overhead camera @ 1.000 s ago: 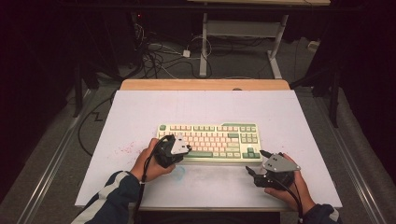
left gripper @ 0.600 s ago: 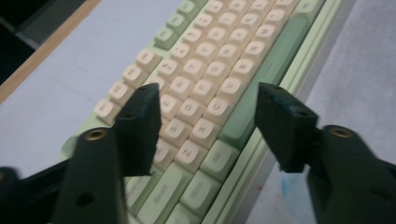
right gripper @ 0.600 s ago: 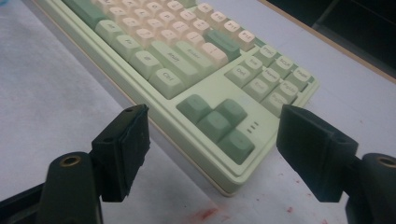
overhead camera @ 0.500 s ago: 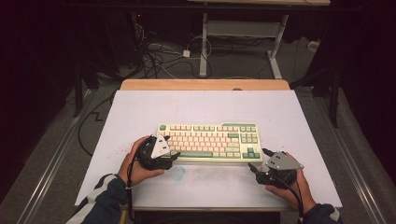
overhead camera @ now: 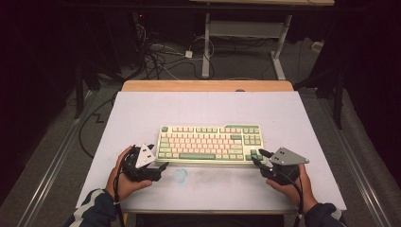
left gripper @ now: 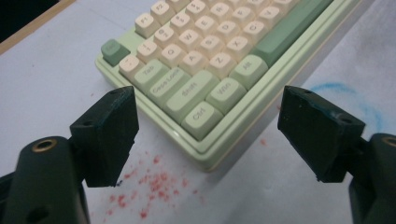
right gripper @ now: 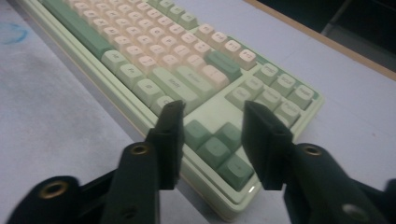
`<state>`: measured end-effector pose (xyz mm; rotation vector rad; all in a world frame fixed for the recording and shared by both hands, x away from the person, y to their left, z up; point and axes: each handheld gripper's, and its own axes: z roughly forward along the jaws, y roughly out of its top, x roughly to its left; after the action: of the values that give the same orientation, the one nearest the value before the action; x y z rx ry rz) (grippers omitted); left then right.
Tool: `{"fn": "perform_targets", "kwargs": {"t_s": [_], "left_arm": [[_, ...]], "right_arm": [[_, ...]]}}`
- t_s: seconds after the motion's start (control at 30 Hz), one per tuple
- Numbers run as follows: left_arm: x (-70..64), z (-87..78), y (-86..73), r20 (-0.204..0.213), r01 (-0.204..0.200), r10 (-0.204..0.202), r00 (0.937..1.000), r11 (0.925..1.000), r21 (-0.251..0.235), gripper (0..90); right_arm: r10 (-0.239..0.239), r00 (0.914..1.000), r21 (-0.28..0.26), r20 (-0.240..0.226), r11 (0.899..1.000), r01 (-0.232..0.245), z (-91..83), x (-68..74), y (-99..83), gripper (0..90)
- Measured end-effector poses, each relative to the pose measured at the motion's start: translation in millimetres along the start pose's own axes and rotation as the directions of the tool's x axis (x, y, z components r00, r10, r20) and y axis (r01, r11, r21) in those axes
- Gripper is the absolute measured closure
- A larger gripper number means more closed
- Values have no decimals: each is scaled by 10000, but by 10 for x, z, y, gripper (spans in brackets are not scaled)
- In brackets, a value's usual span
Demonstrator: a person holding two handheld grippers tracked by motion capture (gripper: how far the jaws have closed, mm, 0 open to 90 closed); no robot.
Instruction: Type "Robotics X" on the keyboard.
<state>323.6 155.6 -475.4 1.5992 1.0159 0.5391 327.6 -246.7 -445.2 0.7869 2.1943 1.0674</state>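
Note:
A pale green keyboard (overhead camera: 210,144) with cream and green keys lies flat in the middle of the white table top (overhead camera: 208,111). My left gripper (overhead camera: 156,158) is at its front left corner. Its jaws stand wide open (left gripper: 210,116) and straddle that corner near the Ctrl key (left gripper: 201,119), without touching it. My right gripper (overhead camera: 257,156) is at the front right corner. It is open (right gripper: 214,116), with its jaws above the green arrow keys (right gripper: 217,144), and holds nothing.
A faint blue ring mark (overhead camera: 180,175) is on the table in front of the keyboard, and red specks (left gripper: 154,182) lie by its left corner. A wooden strip (overhead camera: 208,85) edges the far side. Cables (overhead camera: 161,56) and desk legs stand beyond.
My left gripper has drawn back to the left and toward the person, from over the keyboard's left end to its front left corner. The right gripper has barely moved.

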Motion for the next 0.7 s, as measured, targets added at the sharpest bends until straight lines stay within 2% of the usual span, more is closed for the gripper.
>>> {"fn": "perform_targets", "kwargs": {"t_s": [0.13,0.23,0.4,0.7], "left_arm": [[19,-57,-44,-100,42,-40,9999,9998,187,193],[38,-72,-59,-189,-9,14,9998,9997,242,193],[62,-57,-73,-311,0,8,9995,9996,272,193],[59,-34,-91,-206,21,-12,9998,9990,455,193]], "right_arm": [[-137,9992,188,-380,9997,144,75,12,65,844],[-234,9972,352,-710,9990,259,148,28,126,895],[-365,9943,484,-1006,9980,416,283,62,226,900],[-416,9896,596,-1375,9970,502,527,92,426,900]]}}
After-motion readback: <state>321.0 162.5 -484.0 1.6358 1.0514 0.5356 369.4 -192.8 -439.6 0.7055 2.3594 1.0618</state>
